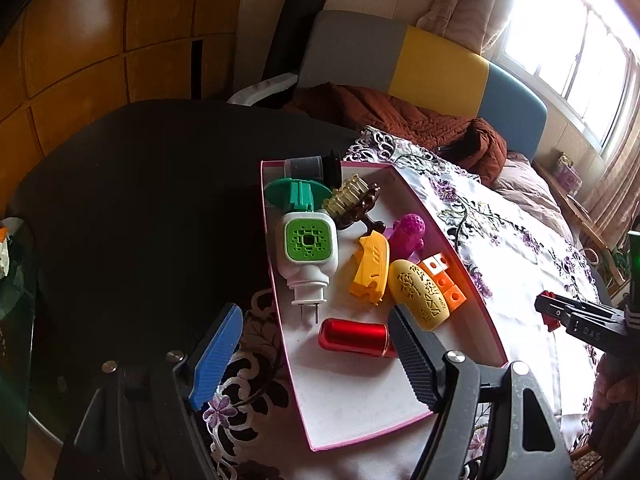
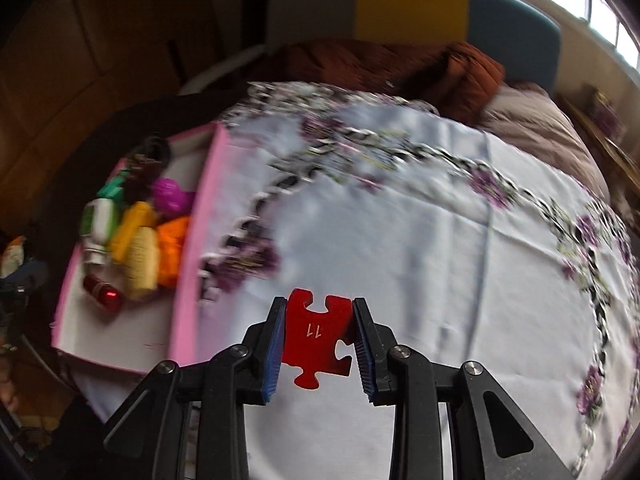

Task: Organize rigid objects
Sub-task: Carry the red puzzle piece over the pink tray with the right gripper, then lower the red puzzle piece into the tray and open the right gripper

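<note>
The right gripper [image 2: 320,320] was clamped on the flat edges of a stiff, light red puzzle piece [image 2: 318,336] above the tablecloth's [image 2: 440,220] near edge, while the left gripper [image 1: 316,344] stood apart over the pink box [image 1: 360,400].

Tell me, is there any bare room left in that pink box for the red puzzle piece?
Yes: the pink box floor is bare at its near end, below the red cylinder. The far end is crowded with toys. The red puzzle piece is held over the open floral tablecloth.
</note>
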`<state>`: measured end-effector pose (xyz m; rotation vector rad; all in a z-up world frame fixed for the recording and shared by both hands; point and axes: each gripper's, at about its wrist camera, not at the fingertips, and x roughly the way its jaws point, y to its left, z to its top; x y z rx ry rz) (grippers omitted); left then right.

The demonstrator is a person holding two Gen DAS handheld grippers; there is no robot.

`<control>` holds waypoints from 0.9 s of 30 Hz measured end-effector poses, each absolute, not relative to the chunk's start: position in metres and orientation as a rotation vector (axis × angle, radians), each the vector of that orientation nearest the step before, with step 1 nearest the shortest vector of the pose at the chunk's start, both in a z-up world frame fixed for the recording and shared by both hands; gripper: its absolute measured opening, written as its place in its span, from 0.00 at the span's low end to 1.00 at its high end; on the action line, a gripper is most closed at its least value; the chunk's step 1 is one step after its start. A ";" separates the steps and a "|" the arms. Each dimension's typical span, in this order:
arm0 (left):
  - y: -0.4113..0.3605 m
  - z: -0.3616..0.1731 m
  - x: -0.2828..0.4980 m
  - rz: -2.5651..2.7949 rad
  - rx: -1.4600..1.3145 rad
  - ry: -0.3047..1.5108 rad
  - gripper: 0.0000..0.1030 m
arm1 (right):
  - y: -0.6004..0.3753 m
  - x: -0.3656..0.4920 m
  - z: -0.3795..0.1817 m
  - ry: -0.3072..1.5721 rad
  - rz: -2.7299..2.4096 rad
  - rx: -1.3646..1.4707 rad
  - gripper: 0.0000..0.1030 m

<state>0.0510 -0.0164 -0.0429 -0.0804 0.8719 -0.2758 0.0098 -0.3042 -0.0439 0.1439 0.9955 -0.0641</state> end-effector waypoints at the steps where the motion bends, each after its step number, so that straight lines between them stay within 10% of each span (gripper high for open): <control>1: -0.015 -0.043 0.051 -0.274 -0.082 0.873 0.74 | -0.294 0.011 -0.040 0.985 -0.035 0.140 0.31; 27: -0.009 -0.052 0.052 -0.267 -0.087 0.896 0.74 | -0.179 0.062 -0.091 1.055 0.165 -0.075 0.31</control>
